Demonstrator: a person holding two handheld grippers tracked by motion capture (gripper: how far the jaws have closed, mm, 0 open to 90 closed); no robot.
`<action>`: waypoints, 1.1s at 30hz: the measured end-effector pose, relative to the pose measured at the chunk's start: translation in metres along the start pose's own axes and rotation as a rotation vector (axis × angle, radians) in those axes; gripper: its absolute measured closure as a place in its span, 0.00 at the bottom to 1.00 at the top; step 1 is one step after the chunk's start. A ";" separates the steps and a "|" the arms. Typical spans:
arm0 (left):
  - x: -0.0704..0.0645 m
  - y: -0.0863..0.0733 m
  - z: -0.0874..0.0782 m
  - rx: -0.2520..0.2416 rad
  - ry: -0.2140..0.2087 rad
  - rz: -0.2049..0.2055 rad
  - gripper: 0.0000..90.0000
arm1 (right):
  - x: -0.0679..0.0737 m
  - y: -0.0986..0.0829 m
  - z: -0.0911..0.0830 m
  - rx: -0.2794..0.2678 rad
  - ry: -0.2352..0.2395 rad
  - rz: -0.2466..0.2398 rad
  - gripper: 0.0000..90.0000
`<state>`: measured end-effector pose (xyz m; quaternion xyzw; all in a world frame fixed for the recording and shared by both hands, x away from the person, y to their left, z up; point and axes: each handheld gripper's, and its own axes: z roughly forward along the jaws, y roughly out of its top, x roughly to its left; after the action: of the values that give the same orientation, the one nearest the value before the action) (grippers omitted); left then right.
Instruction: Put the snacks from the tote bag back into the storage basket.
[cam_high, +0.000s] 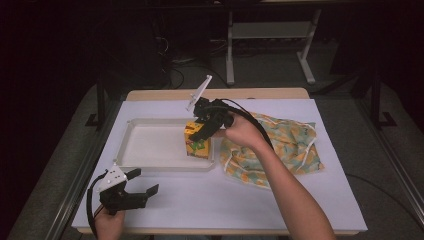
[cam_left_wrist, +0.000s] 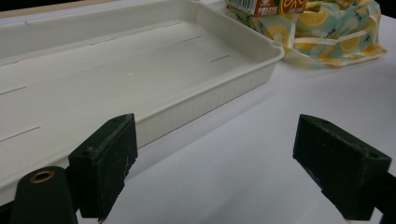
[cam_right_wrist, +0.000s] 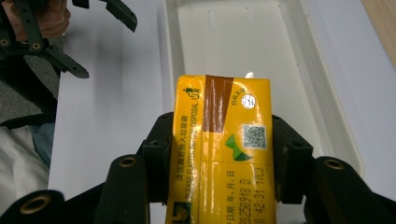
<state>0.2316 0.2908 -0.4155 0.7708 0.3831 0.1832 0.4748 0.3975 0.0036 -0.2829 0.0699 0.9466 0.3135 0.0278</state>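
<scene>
A yellow drink carton (cam_high: 196, 140) stands upright at the right end of the white tray (cam_high: 150, 145), and my right gripper (cam_high: 202, 131) is shut on its top. The right gripper view looks down the carton (cam_right_wrist: 222, 149), with both black jaws pressed against its sides over the tray (cam_right_wrist: 233, 42). My left gripper (cam_high: 141, 182) rests open on the white table sheet near the front left, just in front of the tray. Its two jaws stand wide apart with nothing between them (cam_left_wrist: 212, 163). The tray's front wall (cam_left_wrist: 201, 98) lies just ahead of them.
A crumpled cloth with a lemon print (cam_high: 272, 147) lies to the right of the tray, partly under the right forearm; it also shows past the tray corner (cam_left_wrist: 327, 32). The white sheet (cam_high: 225, 200) covers the table. Table legs and cables stand beyond the far edge.
</scene>
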 end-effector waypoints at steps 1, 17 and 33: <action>0.000 0.000 0.000 0.000 0.000 0.000 0.15 | 0.001 0.001 0.001 -0.002 0.004 0.003 0.56; 0.000 0.000 0.000 -0.001 -0.002 0.001 0.15 | 0.000 0.007 0.014 0.006 0.016 -0.020 0.56; 0.000 0.000 0.000 -0.001 -0.003 0.000 0.15 | 0.000 0.010 0.023 0.012 0.024 -0.030 0.56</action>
<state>0.2319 0.2911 -0.4156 0.7709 0.3822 0.1825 0.4757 0.4009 0.0255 -0.2953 0.0520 0.9497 0.3081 0.0209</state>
